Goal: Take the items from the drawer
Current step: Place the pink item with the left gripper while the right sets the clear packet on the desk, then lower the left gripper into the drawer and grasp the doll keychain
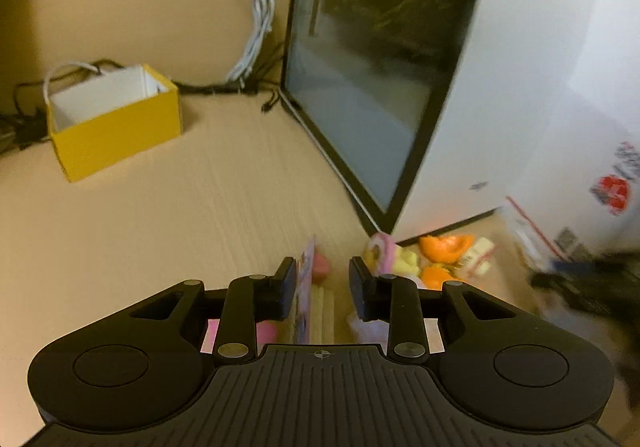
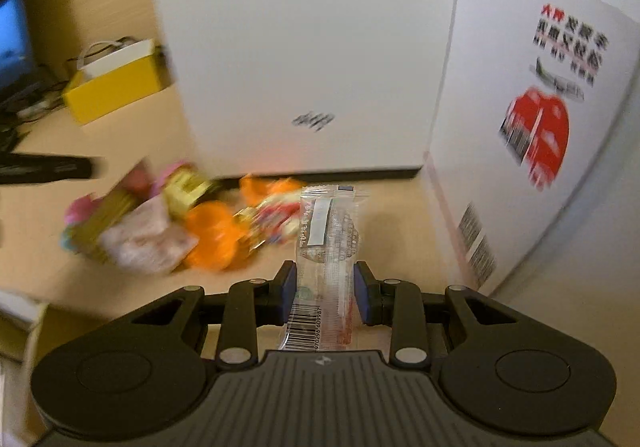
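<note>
In the left wrist view my left gripper (image 1: 323,283) hangs low over the wooden table, jaws apart. A flat pink packet (image 1: 304,287) stands on edge against the left pad, with a gap to the right pad. A pile of snack packets (image 1: 436,255), orange, yellow and pink, lies just ahead on the right. In the right wrist view my right gripper (image 2: 325,287) is shut on a clear-wrapped snack with a barcode (image 2: 326,231), which sticks out forward. The same pile (image 2: 180,219) lies to its left, blurred. No drawer is in view.
A white computer case (image 1: 500,87) with a dark glass side (image 1: 360,87) stands ahead. A white carton with red print (image 2: 532,127) is on the right. An open yellow box (image 1: 116,127) and cables (image 1: 256,35) sit at the back left.
</note>
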The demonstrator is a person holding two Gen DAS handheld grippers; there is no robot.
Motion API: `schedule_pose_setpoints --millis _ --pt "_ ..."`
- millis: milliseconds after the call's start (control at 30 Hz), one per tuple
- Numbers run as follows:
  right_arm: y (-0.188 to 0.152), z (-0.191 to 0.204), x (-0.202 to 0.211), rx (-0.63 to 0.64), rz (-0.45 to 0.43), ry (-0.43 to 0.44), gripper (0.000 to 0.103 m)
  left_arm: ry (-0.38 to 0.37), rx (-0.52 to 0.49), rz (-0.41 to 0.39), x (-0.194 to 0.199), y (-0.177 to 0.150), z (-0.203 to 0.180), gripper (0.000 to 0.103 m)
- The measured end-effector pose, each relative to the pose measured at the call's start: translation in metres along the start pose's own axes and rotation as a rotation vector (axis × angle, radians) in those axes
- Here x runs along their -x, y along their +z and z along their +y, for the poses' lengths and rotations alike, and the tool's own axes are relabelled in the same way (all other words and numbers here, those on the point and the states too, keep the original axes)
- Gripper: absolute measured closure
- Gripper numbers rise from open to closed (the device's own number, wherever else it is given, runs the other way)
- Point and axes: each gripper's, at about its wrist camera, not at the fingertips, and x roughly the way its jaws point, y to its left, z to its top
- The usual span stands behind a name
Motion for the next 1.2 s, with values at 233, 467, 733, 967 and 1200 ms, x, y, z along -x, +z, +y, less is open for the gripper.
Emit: schedule_pose_setpoints --millis 233,467,733,967,1200 --pt "0.015 -0.004 -0.050 0.030 0.037 -0.013 0.073 -0.021 0.031 0.094 0.035 -0.050 -0.005 0.071" --pt "0.018 0.002 -0.072 0.058 0.045 0.018 0.071 0.026 0.037 0.230 0.023 -0.082 -0.009 0.071" --pt "0.007 -0.006 -0.040 0.182 -0.013 0.263 0.064 -0.009 0.030 0.273 0.019 -0.091 -0.020 0.071" --pt "-0.017 -0.023 0.001 0.183 -0.016 0.327 0.057 -0.065 -0.007 0.314 0.007 -0.097 -0.037 0.071" --pt "-0.055 -0.026 0.010 0.184 0.161 0.439 0.054 -0.139 -0.012 0.450 -0.021 -0.112 -0.036 0.071"
